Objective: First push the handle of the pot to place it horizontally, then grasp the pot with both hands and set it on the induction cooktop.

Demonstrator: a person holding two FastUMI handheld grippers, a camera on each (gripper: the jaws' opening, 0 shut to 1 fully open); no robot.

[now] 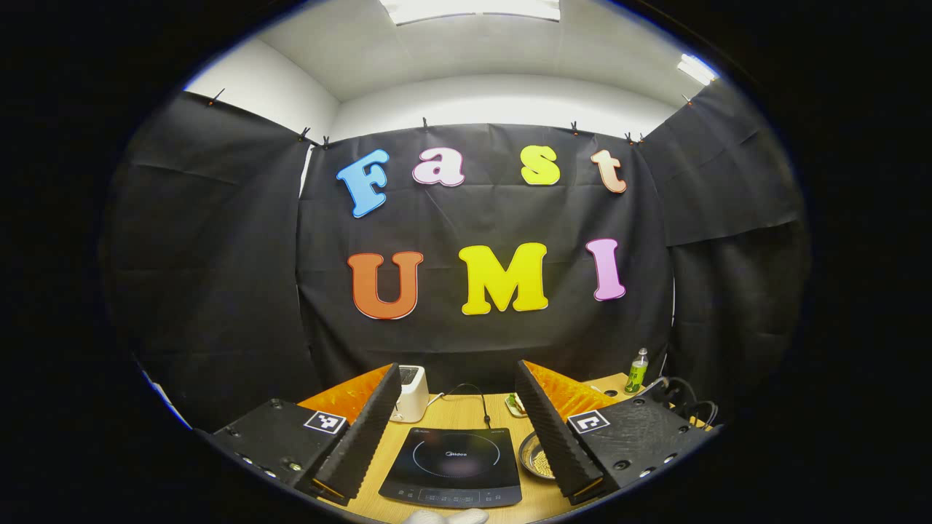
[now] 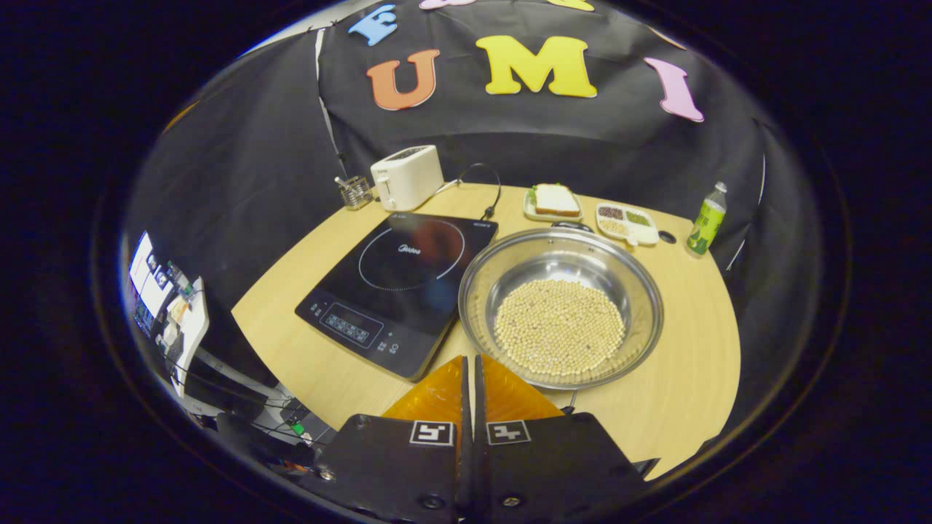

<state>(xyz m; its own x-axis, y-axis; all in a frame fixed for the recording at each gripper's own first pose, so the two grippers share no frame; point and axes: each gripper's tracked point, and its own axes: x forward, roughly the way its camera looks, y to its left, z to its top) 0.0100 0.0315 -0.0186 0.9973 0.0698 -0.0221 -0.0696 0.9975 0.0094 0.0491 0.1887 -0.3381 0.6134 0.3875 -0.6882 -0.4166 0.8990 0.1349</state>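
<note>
A wide steel pot (image 2: 561, 251) holding pale beans sits on the wooden table (image 2: 684, 364), right beside the black induction cooktop (image 2: 400, 284). A thin handle (image 2: 572, 399) sticks out at the pot's near rim. My right gripper (image 2: 470, 360) is shut with nothing in it, its tips just short of the pot's near-left rim and the cooktop's corner. My left gripper (image 1: 458, 365) is held higher, open and empty, looking at the booth wall. Low between its fingers lies the cooktop (image 1: 451, 466), and a sliver of the pot (image 1: 534, 457) shows behind one finger.
A white toaster (image 2: 408, 175) and a small wire holder (image 2: 354, 191) stand behind the cooktop. Behind the pot are a sandwich plate (image 2: 555, 200), a divided dish (image 2: 626, 222) and a green bottle (image 2: 706, 218). The cooktop's cable (image 2: 488, 189) loops at the back.
</note>
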